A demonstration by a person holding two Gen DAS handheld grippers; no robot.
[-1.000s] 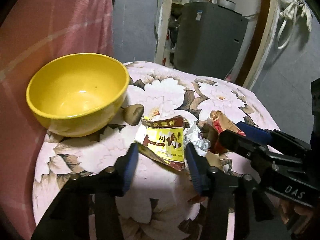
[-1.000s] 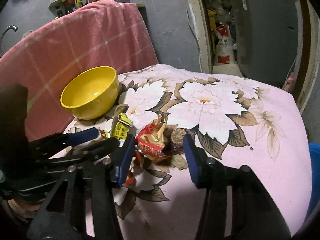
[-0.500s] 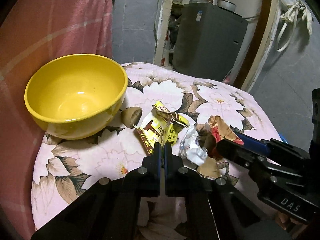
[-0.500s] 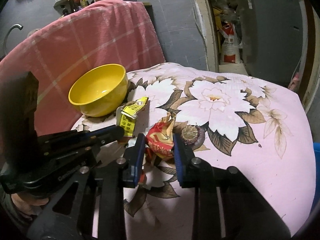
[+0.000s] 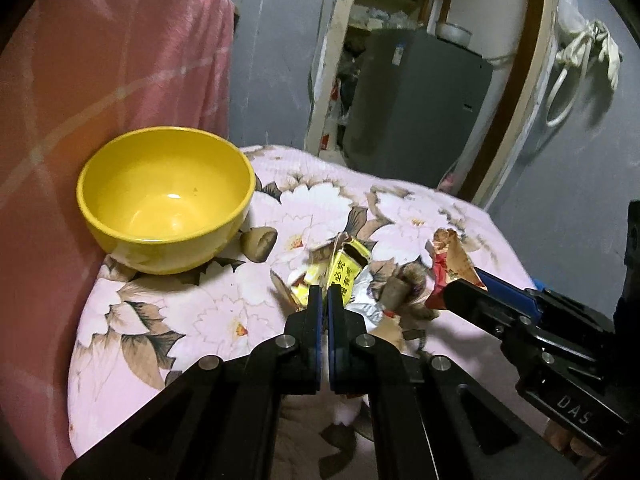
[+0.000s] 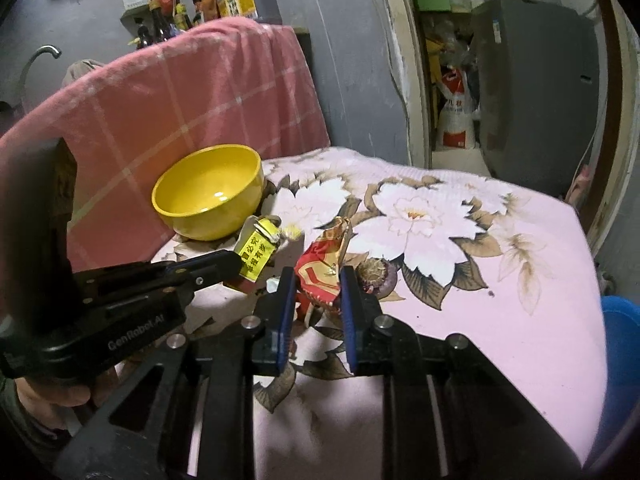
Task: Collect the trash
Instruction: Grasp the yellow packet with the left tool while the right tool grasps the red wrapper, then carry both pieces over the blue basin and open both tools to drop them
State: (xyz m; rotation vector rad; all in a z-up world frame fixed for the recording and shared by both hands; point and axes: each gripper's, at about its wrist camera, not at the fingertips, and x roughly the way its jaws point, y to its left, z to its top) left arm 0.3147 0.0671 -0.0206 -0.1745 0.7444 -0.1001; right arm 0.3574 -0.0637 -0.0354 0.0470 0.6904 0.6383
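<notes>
My left gripper point(image 5: 325, 294) is shut on a crumpled yellow wrapper point(image 5: 344, 272) and holds it just above the flowered pink cloth; the wrapper also shows in the right wrist view point(image 6: 256, 254). My right gripper point(image 6: 318, 280) is shut on a red wrapper point(image 6: 324, 266), which also shows in the left wrist view point(image 5: 450, 258). A white crumpled scrap point(image 5: 366, 304) and a brown round piece point(image 6: 376, 272) lie on the cloth below the two grippers. A yellow bowl point(image 5: 166, 200) stands empty at the left.
The pink flowered cloth point(image 6: 500, 280) covers a raised surface that drops off at the right and front. A pink checked blanket point(image 6: 180, 92) hangs behind the bowl. A blue container point(image 6: 622, 340) sits past the right edge. A grey appliance point(image 6: 532, 80) stands in the doorway.
Both grippers went from open around the wrappers to shut on them. Both wrappers have since risen off the cloth.
</notes>
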